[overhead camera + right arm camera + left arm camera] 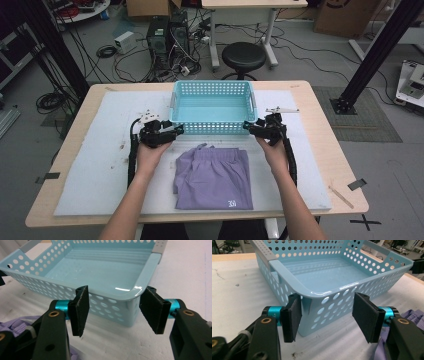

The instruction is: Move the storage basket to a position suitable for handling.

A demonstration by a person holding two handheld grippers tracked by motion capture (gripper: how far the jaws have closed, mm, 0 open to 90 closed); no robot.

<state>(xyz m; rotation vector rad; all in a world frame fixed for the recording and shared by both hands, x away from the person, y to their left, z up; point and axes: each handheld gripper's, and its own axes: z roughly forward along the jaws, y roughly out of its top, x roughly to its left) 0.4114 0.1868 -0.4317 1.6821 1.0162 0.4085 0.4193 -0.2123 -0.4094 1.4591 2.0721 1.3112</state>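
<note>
L gripper (327, 315) and R gripper (113, 312) are held at basket (212, 127) near corners — jaws spread, nothing pinched. Shorts (212, 180) are laid folded just below basket.

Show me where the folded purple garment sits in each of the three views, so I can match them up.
High view: the purple garment lies low at centre, nearer the person than the blue basket.
Left gripper view: lower right corner, behind the right jaw.
Right gripper view: lower left corner, behind the left jaw.
Shared landmark: the blue basket's near wall.
</note>
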